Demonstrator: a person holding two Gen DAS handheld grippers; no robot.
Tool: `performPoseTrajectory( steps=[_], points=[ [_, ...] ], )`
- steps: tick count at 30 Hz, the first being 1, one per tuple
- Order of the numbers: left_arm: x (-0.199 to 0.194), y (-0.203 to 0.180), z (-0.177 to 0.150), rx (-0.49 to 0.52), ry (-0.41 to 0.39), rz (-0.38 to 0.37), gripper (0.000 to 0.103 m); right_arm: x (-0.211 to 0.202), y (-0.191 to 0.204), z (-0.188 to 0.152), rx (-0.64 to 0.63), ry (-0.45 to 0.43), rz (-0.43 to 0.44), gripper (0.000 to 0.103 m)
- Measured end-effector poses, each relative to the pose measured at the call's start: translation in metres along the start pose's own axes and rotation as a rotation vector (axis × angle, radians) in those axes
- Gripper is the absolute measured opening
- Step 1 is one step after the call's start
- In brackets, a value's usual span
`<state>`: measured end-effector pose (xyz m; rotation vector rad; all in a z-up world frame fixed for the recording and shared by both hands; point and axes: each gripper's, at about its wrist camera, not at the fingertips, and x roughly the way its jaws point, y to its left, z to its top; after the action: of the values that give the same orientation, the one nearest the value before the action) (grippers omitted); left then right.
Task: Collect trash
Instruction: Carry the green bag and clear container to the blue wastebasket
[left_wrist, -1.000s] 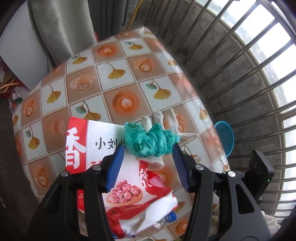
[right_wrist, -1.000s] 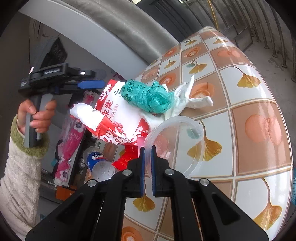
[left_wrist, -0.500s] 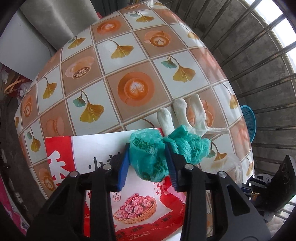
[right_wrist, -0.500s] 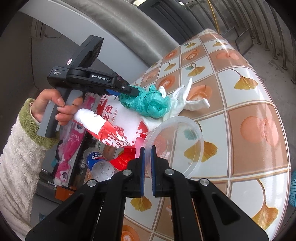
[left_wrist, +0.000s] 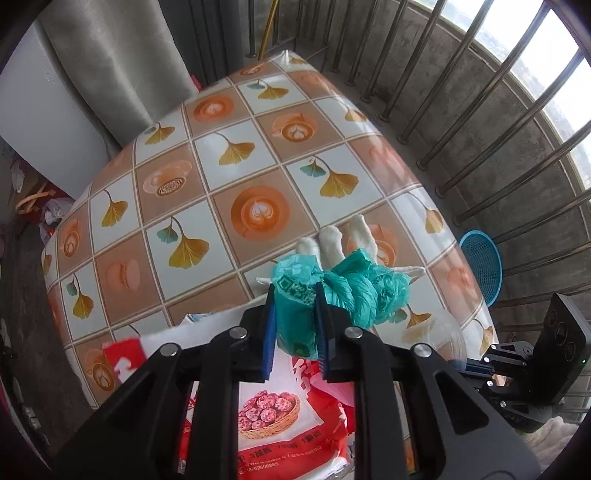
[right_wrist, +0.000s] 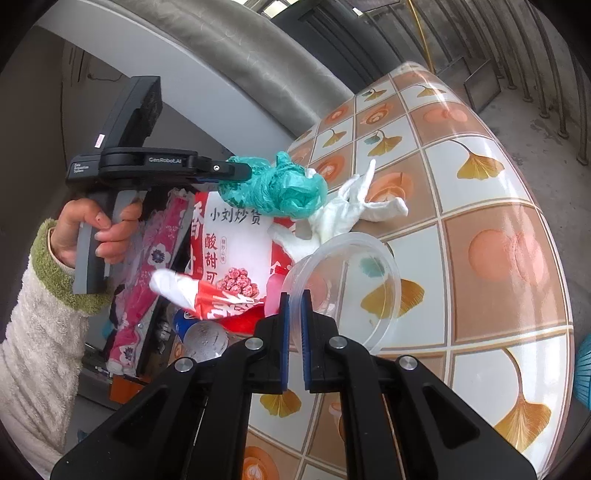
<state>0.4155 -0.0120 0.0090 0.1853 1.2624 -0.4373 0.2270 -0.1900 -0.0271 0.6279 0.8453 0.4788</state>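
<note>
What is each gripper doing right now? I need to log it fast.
Left gripper: jaws closing on the green plastic bag.
Right gripper: shut on the clear container rim.

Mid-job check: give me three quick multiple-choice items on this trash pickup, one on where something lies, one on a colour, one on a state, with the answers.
1. Where does the white glove lie?
A. on the patterned table
B. in the blue basket
C. on the floor

2. What colour is the crumpled plastic bag at the left gripper?
A. yellow
B. teal green
C. black

3. What is between the fingers of the right gripper?
A. nothing
B. the snack bag
C. the rim of the clear plastic container

Answers: 1 A, the glove rests on the tablecloth beside the bag. 2 B, the bag between the closing left jaws is teal. 3 C, the right pads pinch the clear rim.
</note>
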Motion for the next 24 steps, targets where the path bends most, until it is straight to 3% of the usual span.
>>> performPoseTrajectory(
  steps=[17,24],
  points=[
    [-0.086,-0.029,-0.061,0.014,-0.344,-0.074,0.016,-0.03,0.011,-0.009,-0.001,-0.05,-0.046,0.006],
    [-0.115,-0.043,-0.089,0.04,-0.435,-0.091,0.016,-0.059,0.016,-0.017,-0.004,-0.09,-0.078,0.006]
  ],
)
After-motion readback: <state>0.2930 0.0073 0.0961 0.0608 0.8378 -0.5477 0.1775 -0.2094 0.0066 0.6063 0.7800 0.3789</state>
